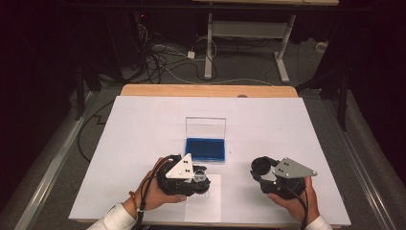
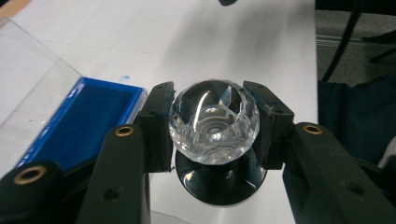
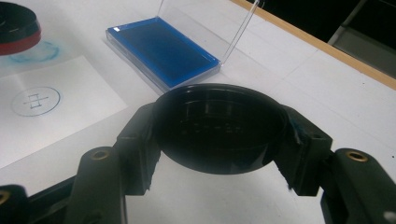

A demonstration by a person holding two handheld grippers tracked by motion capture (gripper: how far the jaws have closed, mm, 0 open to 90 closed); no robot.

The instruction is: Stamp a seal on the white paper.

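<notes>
My left gripper is shut on the clear faceted knob of a stamp, whose round black base hangs below the jaws. In the high view this gripper is at the top edge of a small paper sheet. My right gripper is shut on a round black cap, held just above the table at the right. Between them, a little farther back, lies a blue ink pad in a case with its clear lid standing upright.
The paper sheet bears a printed round mark. The stamp's red and black base shows at the upper left of the right gripper view, over a faint blue smudge. White covering spans the table, with its wooden edge at the back.
</notes>
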